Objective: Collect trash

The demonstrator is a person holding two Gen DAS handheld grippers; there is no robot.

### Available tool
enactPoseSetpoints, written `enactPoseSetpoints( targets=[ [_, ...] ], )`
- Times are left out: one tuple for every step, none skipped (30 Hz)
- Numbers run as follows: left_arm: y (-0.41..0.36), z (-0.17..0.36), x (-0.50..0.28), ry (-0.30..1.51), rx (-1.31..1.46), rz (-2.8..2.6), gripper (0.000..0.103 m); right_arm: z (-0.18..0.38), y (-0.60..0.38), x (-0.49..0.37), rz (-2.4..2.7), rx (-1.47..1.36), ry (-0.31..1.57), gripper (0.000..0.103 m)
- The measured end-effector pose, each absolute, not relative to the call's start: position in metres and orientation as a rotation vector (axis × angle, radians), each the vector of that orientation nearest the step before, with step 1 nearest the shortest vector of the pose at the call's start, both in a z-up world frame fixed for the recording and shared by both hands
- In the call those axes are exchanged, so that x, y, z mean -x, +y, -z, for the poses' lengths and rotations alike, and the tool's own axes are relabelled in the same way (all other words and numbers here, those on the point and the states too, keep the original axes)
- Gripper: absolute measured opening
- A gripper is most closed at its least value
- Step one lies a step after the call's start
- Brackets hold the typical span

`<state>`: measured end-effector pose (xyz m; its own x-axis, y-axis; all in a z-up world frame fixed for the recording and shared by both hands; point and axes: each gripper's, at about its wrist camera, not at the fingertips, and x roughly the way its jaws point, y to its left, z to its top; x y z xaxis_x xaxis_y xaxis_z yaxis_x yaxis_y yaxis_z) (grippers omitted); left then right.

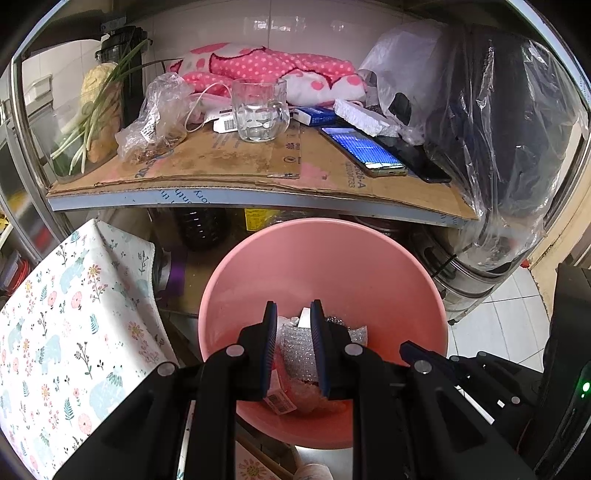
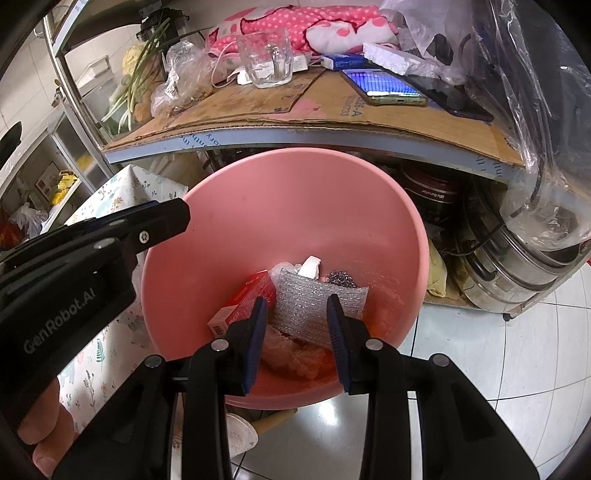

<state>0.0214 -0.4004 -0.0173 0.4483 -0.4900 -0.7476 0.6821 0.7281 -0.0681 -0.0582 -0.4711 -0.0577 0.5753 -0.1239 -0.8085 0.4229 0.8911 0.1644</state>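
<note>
Above the pink basin [image 2: 229,206], left gripper [image 1: 293,314] has fingers narrowly parted, holding nothing; right gripper [image 2: 297,306] beside it gapes wider, also holding nothing. Inside the basin lie a red box [image 2: 247,299], bubble wrap [image 2: 303,299], scrubber [image 2: 341,278]

A: Both pictures are bright and even. White glare sits on the wall tiles [image 1: 280,26] and the floor tiles [image 2: 517,332].

B: Yes, and the shelf [image 1: 258,199] edge bends; corners go black.

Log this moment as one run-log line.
phase: over bin | left gripper: open, empty | right gripper: open, empty | pink basin: holds bubble wrap, red box
</note>
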Motion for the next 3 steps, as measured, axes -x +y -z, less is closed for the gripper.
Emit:
enactPoseSetpoints(
  targets=[
    [-0.3999,0.0173,-0.0216,0.832,-0.256,0.734,0.019,0.0580,-0.4702,0.0579,0.327,-0.359,0.907,0.034],
    [-0.3998,0.0173,-0.0214,0.833,-0.255,0.733,0.019,0.0581,-0.4696,0.0576,0.325,-0.358,0.908,0.034],
    [-0.3991,0.0174,-0.0219,0.834,-0.253,0.732,0.019,0.0581,-0.4691,0.0573,0.325,-0.356,0.909,0.034]
  ],
)
